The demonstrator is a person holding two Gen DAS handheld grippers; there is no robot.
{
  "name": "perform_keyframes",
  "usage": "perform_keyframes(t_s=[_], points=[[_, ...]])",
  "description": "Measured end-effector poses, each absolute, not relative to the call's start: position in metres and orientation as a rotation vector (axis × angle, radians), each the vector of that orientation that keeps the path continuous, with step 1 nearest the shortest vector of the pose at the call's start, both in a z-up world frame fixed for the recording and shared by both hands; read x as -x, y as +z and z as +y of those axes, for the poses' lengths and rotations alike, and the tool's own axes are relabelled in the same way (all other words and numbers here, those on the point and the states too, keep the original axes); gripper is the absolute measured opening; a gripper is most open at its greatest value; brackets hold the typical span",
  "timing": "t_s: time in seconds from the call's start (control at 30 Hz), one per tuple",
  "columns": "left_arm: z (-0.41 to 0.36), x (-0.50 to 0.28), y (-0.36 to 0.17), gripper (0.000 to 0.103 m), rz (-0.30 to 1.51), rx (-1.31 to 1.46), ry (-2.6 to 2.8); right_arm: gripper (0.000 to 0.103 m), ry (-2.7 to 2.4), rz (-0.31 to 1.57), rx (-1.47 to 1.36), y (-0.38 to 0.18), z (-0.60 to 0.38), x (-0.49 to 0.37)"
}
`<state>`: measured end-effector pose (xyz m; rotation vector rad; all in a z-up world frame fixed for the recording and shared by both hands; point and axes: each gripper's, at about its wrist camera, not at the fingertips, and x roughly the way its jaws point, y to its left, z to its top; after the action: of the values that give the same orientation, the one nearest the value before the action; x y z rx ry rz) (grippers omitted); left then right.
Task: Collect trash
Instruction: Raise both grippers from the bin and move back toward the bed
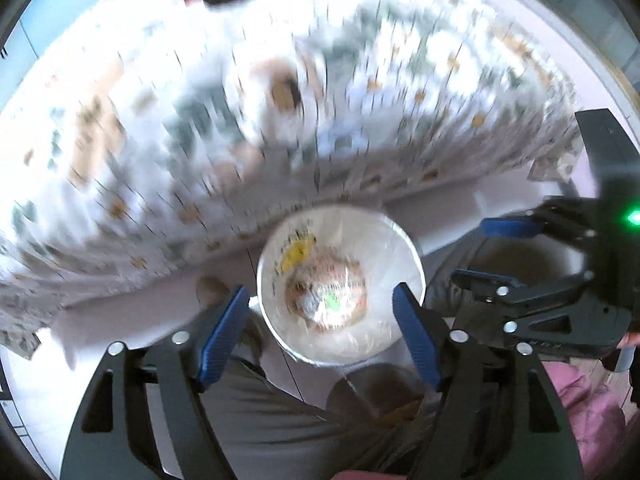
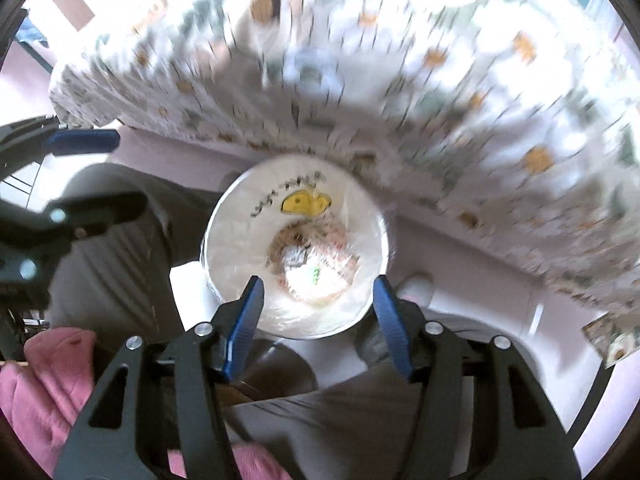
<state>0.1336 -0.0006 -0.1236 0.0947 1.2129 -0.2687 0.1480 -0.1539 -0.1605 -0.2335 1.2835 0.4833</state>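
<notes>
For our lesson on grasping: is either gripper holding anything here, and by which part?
Nothing is held. The left gripper and right gripper are both open above the white lined bin; no pad touches it.

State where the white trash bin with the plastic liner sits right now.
The white trash bin sits low and central in both wrist views, on the floor just off the edge of the floral tablecloth, below and between both open grippers, left gripper and right gripper.

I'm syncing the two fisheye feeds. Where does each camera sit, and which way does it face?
Left wrist: above the open left gripper, looking down into the white lined trash bin; grey trousers and the right gripper show.
Right wrist: above the open right gripper, facing the same bin; trousers, pink sleeve show.
Both share the bin and blurred flower-patterned tablecloth.
</notes>
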Motion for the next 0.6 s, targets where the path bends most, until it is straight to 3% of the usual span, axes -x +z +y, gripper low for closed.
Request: perform_keyframes(t_s=[0.23, 0.6], points=[[0.010, -0.146, -0.058, 0.083, 1.072, -0.100, -0.271, 0.066, 0.465, 1.135, 0.272, -0.085, -0.173, -0.159], [0.026, -0.192, -0.022, 0.084, 1.008, -0.164, -0.230, 0.069, 0.451, 0.979, 0.309, -0.016, -0.176, -0.202]])
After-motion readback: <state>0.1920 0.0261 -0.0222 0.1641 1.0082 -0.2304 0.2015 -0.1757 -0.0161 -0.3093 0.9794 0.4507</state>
